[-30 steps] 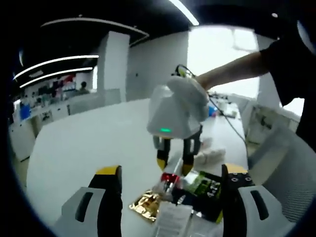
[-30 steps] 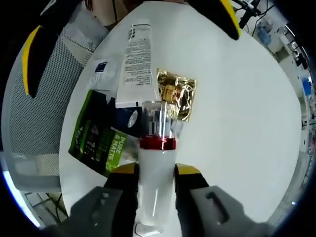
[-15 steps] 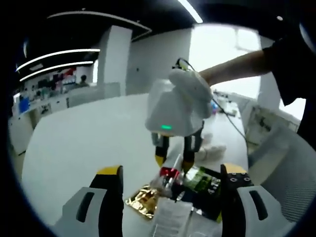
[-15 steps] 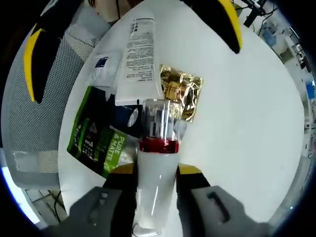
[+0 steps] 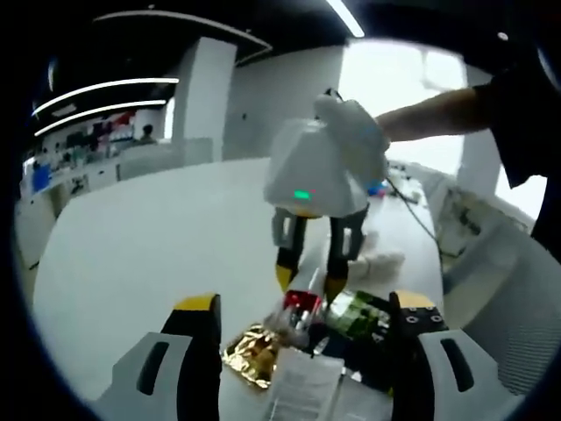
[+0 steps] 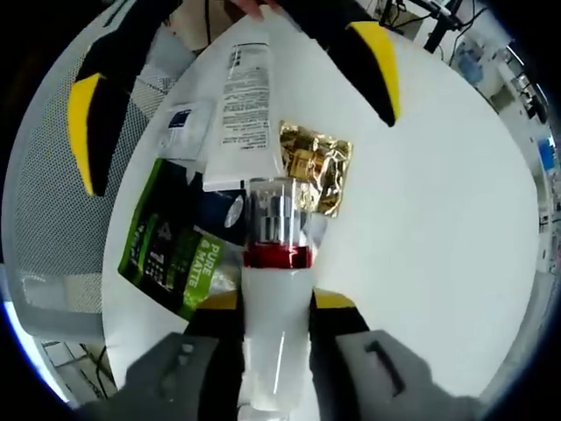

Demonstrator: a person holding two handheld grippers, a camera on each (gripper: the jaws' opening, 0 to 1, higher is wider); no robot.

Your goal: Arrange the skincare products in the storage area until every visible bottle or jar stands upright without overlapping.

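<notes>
Jaws of my right gripper are clamped on one white bottle, which runs straight out between them, its red band and clear cap pointing away over the white table. Just past the cap lie one gold sachet, one white tube with small print I cannot read, one pale sachet with a dark blue mark, and one green pouch reading "PURE MATE". My left gripper hangs with jaws wide apart and nothing between them; in its view the right gripper holds the bottle above the same heap, the gold sachet nearest my left jaw.
</notes>
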